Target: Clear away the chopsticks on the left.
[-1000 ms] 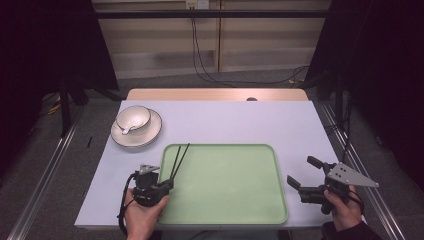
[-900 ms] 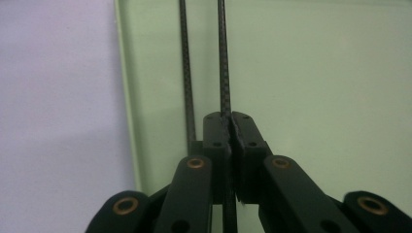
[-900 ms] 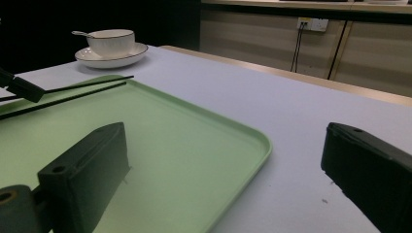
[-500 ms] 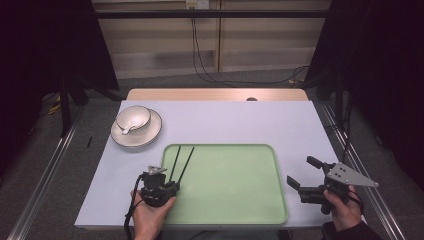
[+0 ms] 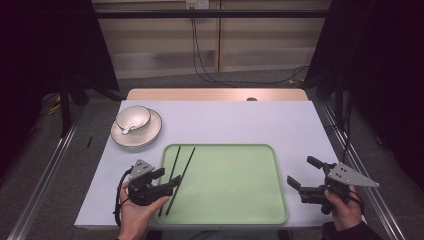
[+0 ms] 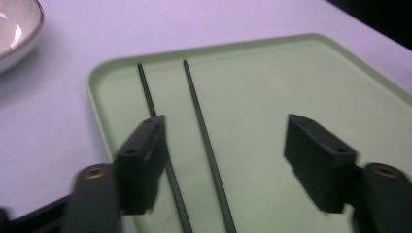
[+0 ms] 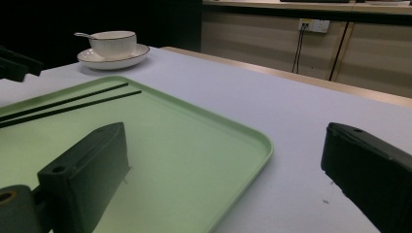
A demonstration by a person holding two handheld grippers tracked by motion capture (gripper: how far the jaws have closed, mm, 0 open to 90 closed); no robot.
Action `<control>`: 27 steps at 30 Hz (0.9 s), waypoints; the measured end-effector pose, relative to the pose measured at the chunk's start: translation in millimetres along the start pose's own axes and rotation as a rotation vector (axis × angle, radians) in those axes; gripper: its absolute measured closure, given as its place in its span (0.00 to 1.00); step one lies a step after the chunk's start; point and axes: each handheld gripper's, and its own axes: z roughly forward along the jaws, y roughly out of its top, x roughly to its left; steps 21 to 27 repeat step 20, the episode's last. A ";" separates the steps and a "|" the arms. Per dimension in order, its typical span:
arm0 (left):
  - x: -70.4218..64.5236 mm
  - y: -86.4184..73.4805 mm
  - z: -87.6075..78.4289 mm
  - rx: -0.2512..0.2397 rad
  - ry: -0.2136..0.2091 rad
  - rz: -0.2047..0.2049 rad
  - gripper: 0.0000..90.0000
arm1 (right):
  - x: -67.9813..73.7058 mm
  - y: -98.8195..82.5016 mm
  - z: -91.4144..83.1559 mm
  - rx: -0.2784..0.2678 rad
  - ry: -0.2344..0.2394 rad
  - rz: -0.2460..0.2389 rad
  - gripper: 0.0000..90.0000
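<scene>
Bowl with spoon on saucer, upper left of high view, untouched. Left gripper at lower left, over tray's left edge; jaws have just been opening, now spread, gripping nothing. 2 black chopsticks lie side by side on green tray, left part, tips toward top edge; in left gripper view they run between jaws, free. Judgement: chopsticks placed and released; left hand's withdrawal remains. Right gripper at lower right, beside tray, jaws spread, empty.

You've got a beige panelled back wall w/ black cables, grey floor, dim room, dark curtains both sides.
</scene>
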 end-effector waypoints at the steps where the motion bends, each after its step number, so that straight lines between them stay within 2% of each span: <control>1: 1.3 -0.3 -5.4 -0.033 0.000 0.015 0.24 | 0.0 0.1 -0.1 -0.001 0.000 0.000 0.03; 4: 9.4 -1.8 -20.9 -0.104 0.020 0.046 0.08 | -0.3 0.3 -0.2 -0.002 -0.004 -0.003 0.03; 5: 13.4 -2.9 -25.8 -0.119 0.010 0.046 0.06 | -0.2 0.3 -0.2 -0.002 -0.003 -0.002 0.03; 9: 26.7 -12.5 -44.8 -0.176 0.055 0.082 0.03 | -0.1 0.2 -0.6 -0.005 -0.005 -0.002 0.03; 10: 30.0 -15.8 -49.5 -0.179 0.068 0.072 0.03 | -0.3 0.2 -0.7 -0.005 -0.006 -0.001 0.03; 12: 37.5 -21.9 -58.3 -0.175 0.064 0.047 0.03 | 0.2 0.3 -0.6 -0.007 -0.013 0.013 0.03; 14: 43.4 -26.8 -65.6 -0.195 0.060 0.029 0.03 | -0.6 0.0 -0.9 -0.003 -0.011 0.001 0.03; 16: 48.1 -30.1 -69.5 -0.223 0.086 0.014 0.03 | -0.6 0.2 -0.5 -0.006 -0.014 0.004 0.03; 17: 49.4 -32.8 -71.1 -0.227 0.108 0.022 0.03 | -0.4 0.3 -0.5 -0.005 -0.013 0.006 0.03; 20: 51.6 -35.5 -74.3 -0.245 0.084 0.011 0.02 | -0.3 0.3 -0.2 -0.006 -0.009 0.006 0.03; 27: 51.6 -35.5 -74.3 -0.245 0.084 0.011 0.02 | -0.3 0.3 -0.2 -0.006 -0.009 0.006 0.03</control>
